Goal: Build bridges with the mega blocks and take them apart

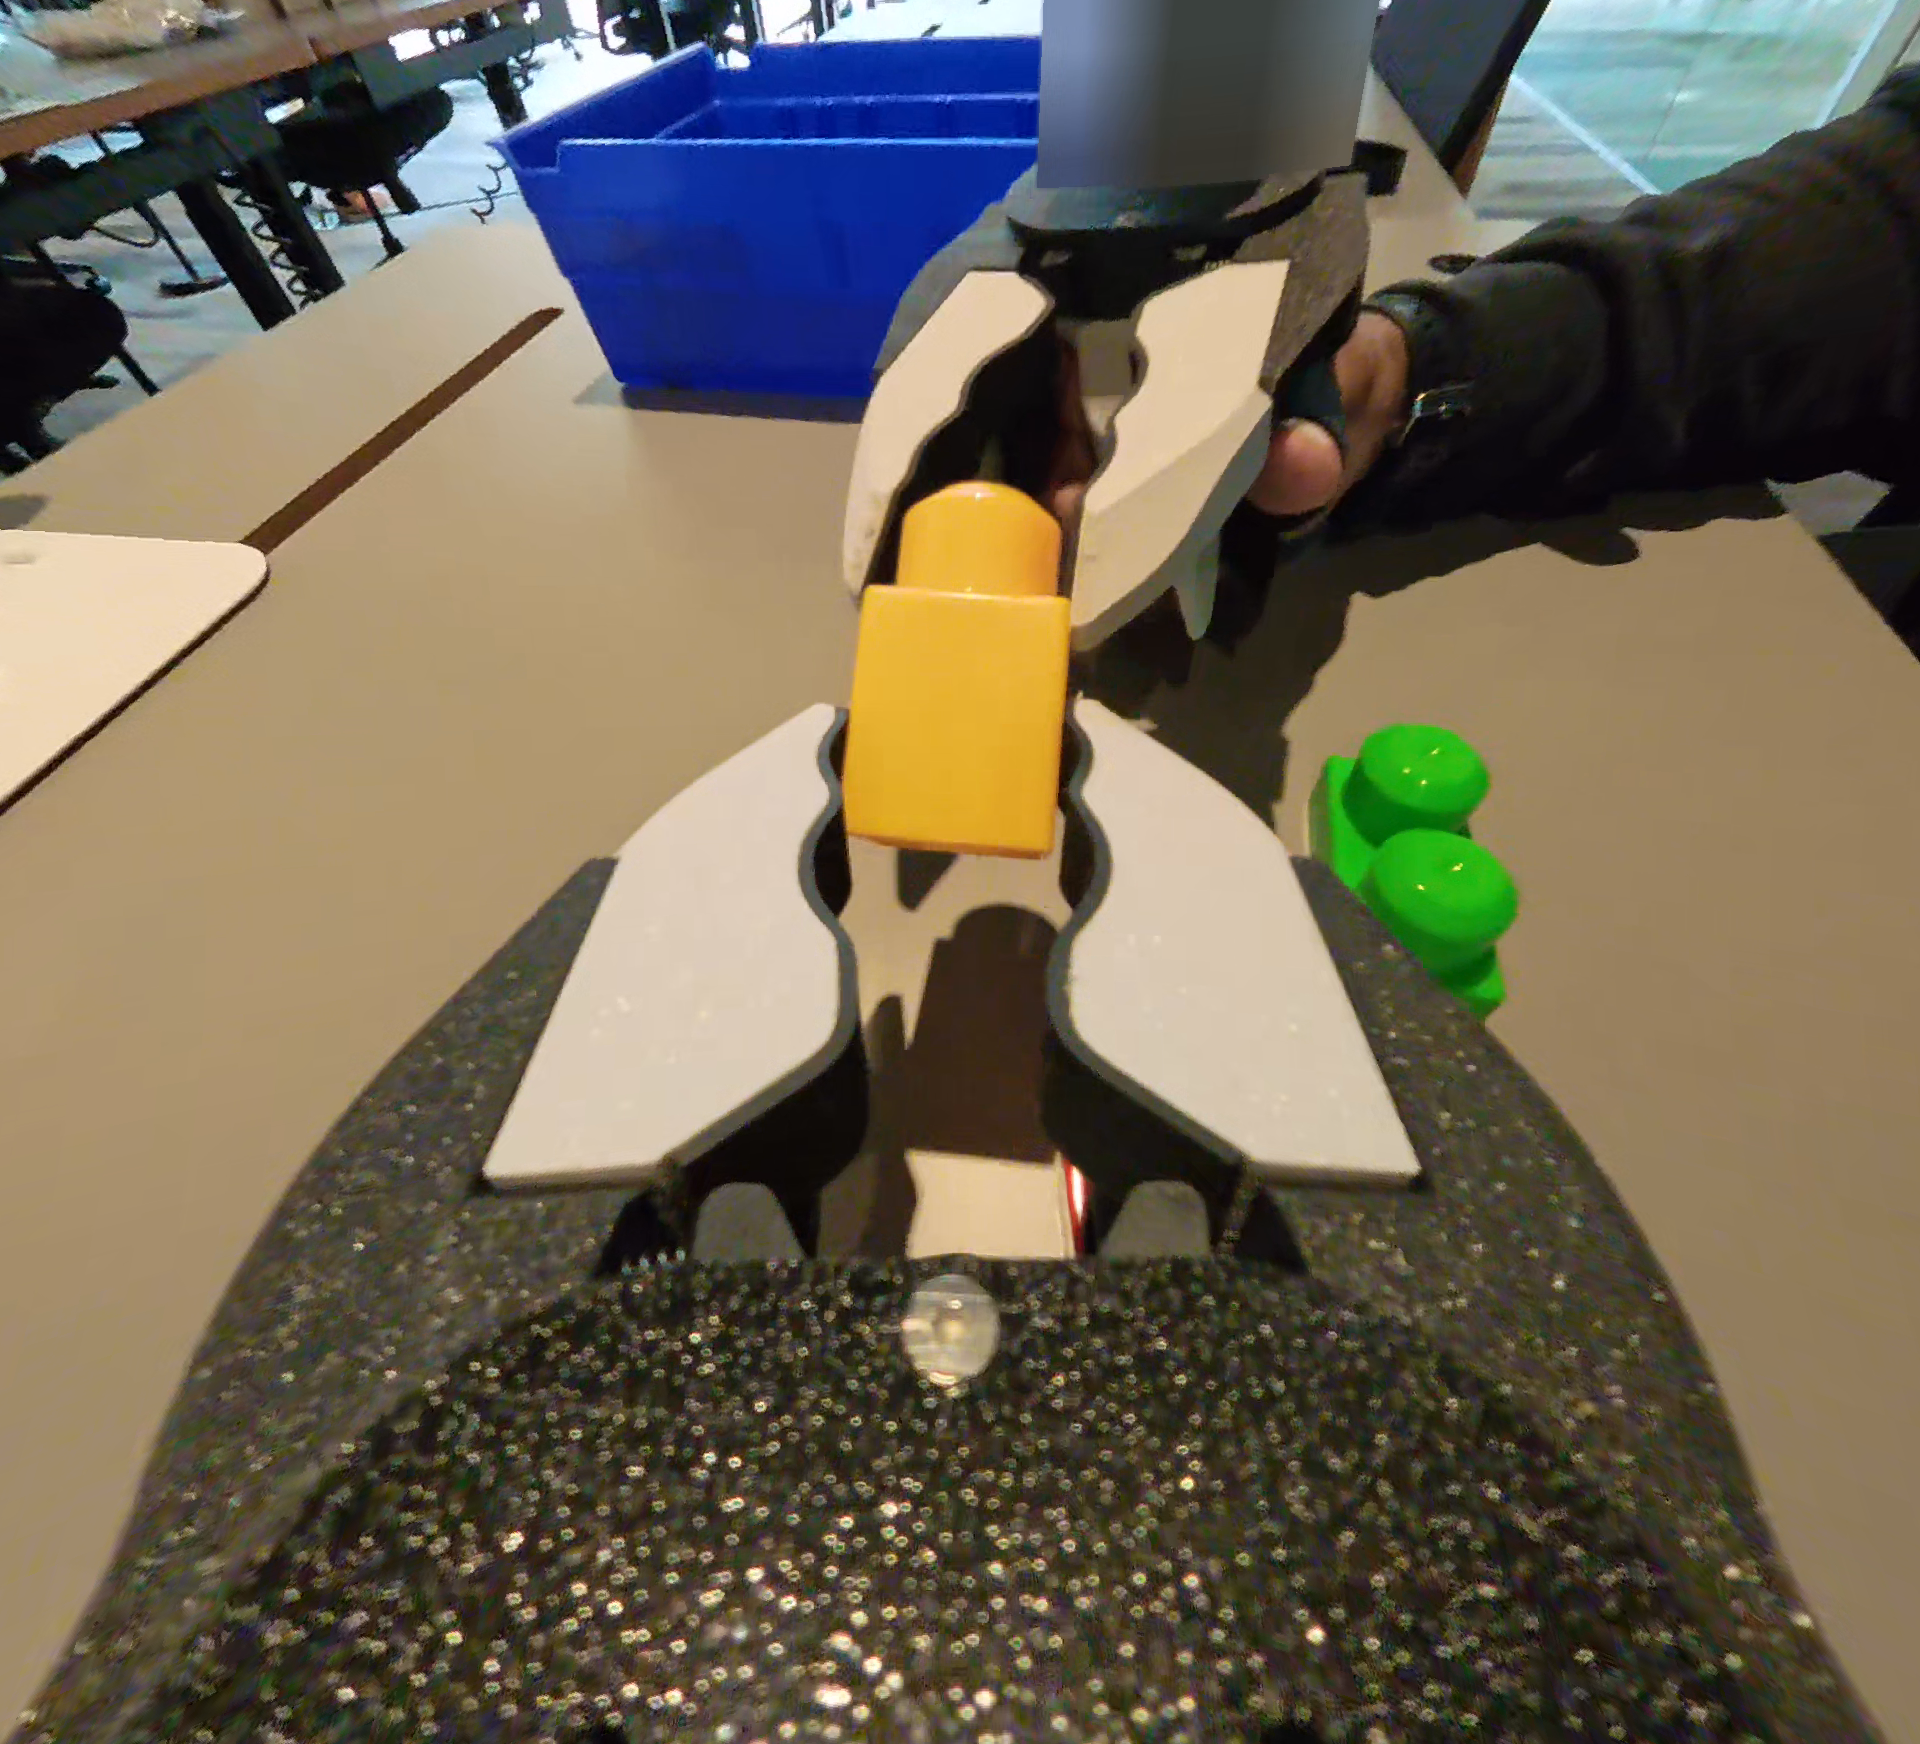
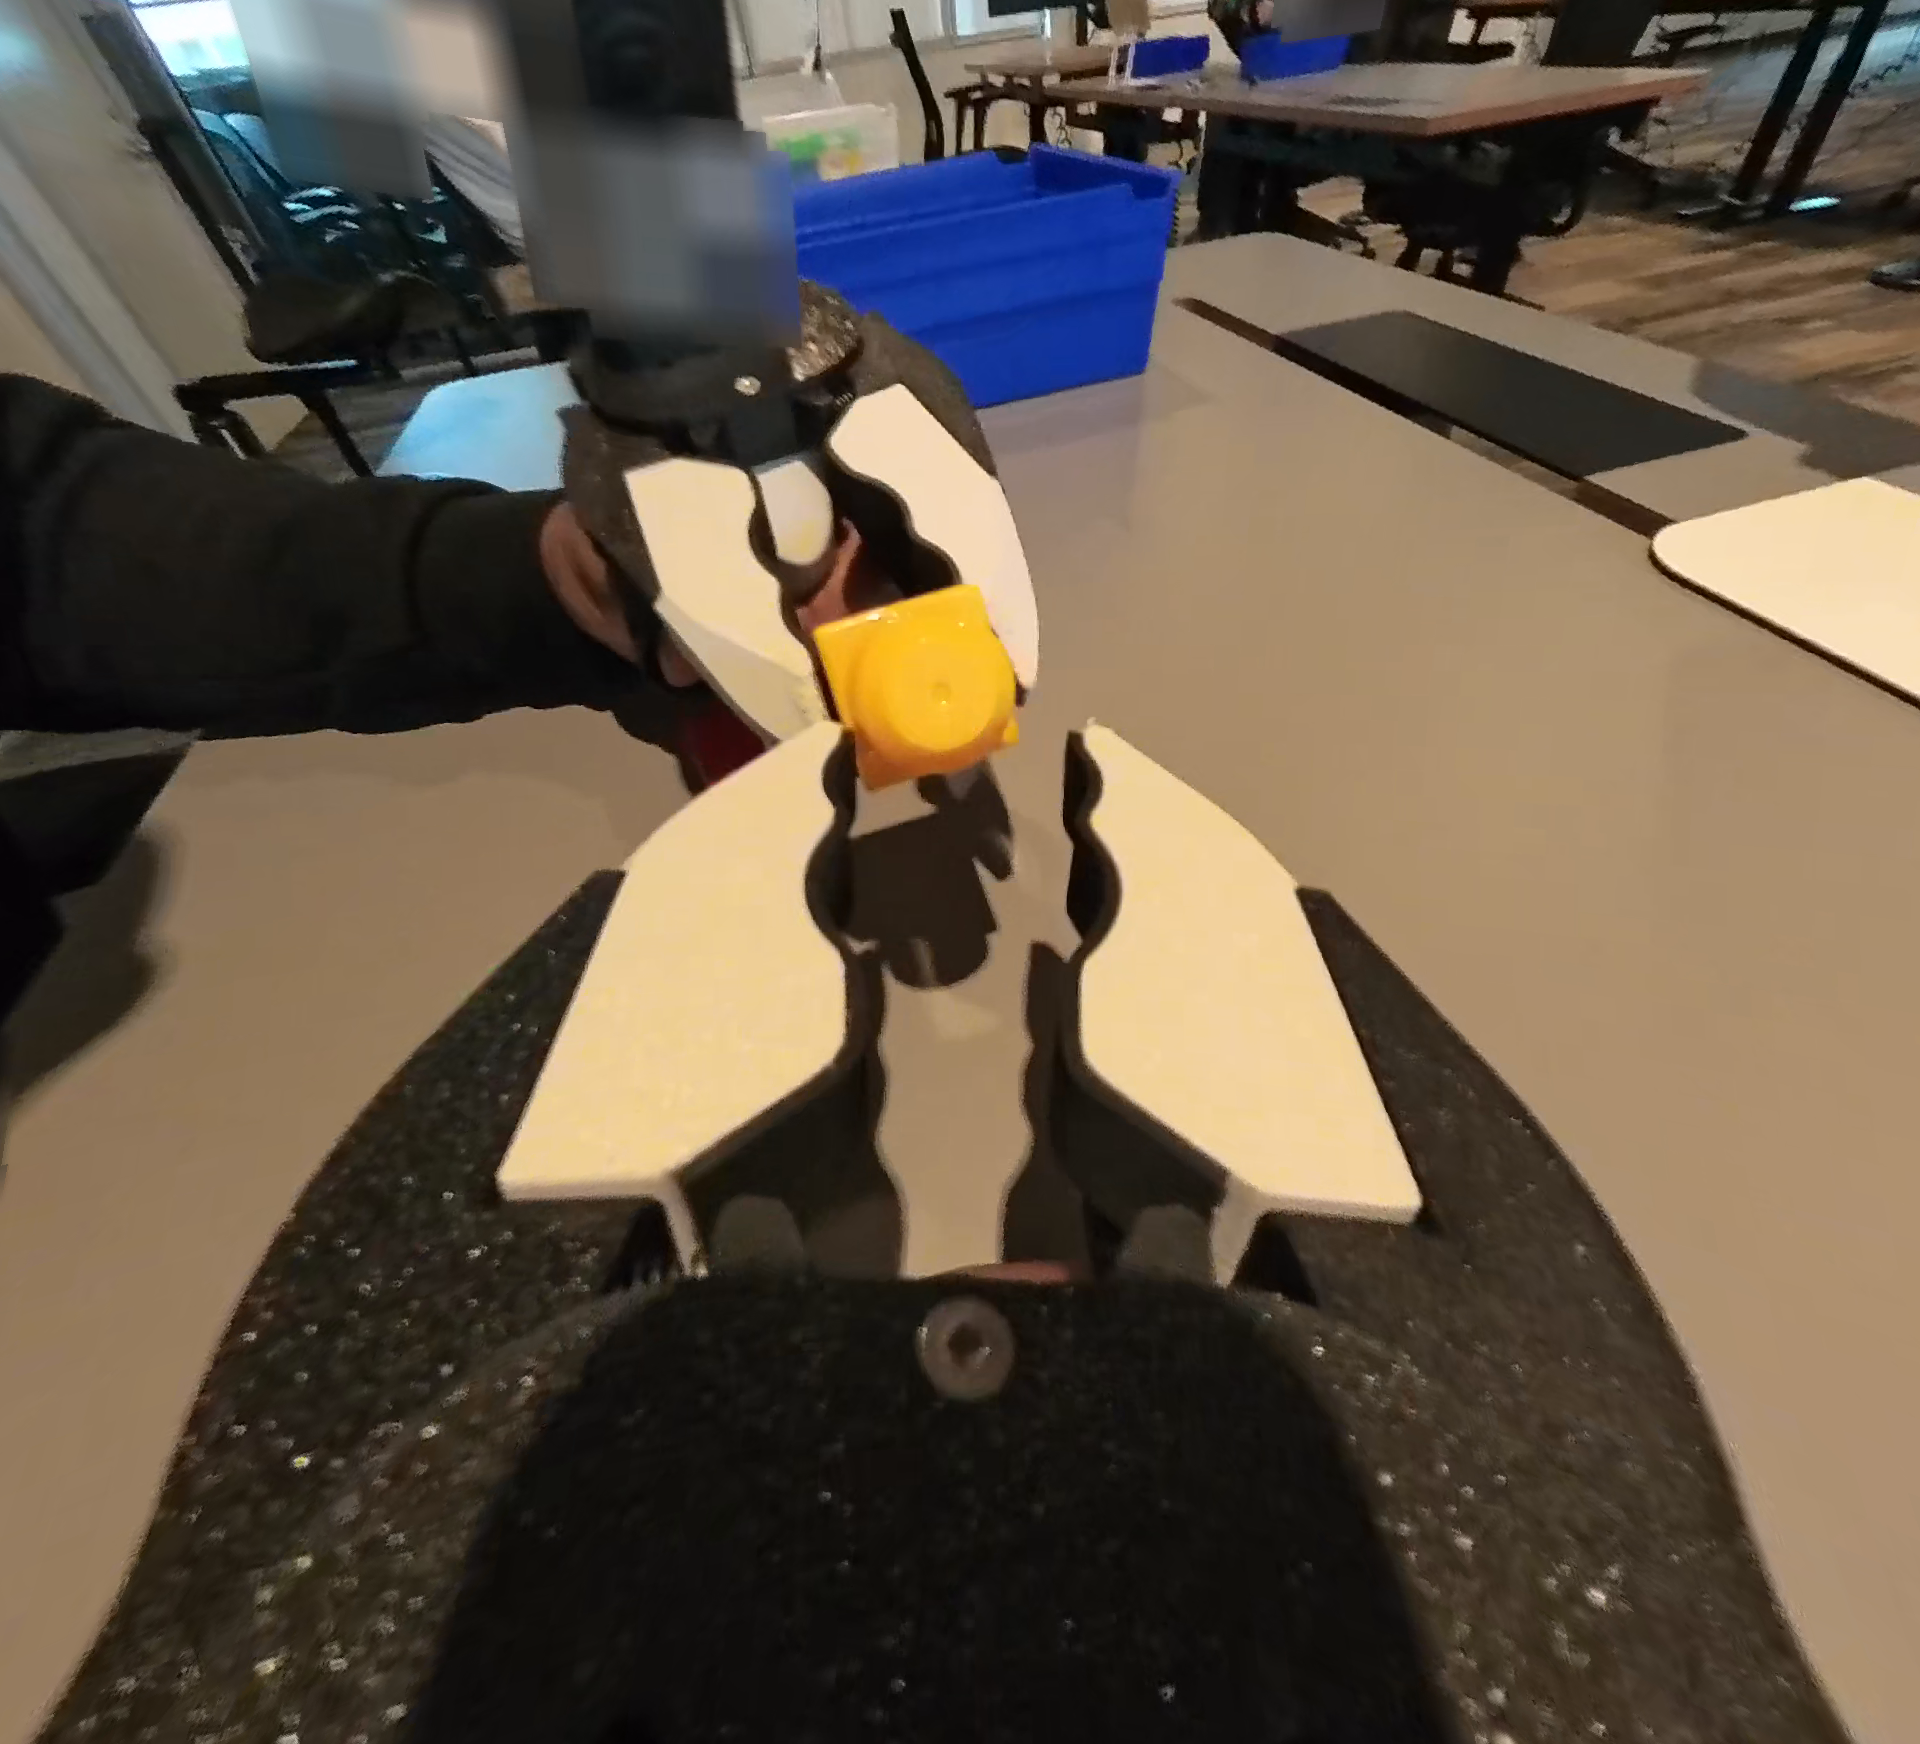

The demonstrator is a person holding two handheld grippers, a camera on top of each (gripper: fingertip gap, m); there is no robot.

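Note:
A yellow single-stud block (image 1: 956,718) is held above the table between the tips of my left gripper (image 1: 956,733), which is shut on its body. Its stud points away, toward my right gripper (image 1: 971,593), which faces it with its fingers on either side of the stud. In the right wrist view the stud end of the yellow block (image 2: 925,697) faces the camera. My right gripper (image 2: 956,744) is open there, and its right fingertip (image 2: 1086,749) stands apart from the block. The left gripper (image 2: 914,686) clasps the block from behind. A green two-stud block (image 1: 1413,863) lies on the table to the right.
A blue bin (image 1: 769,240) stands at the far edge of the grey table (image 1: 416,759) and also shows in the right wrist view (image 2: 987,271). A white board (image 1: 104,634) lies at the left edge. Dark-sleeved arms hold both grippers. Desks and chairs fill the room behind. Less than 4 cm separates the two grippers' tips.

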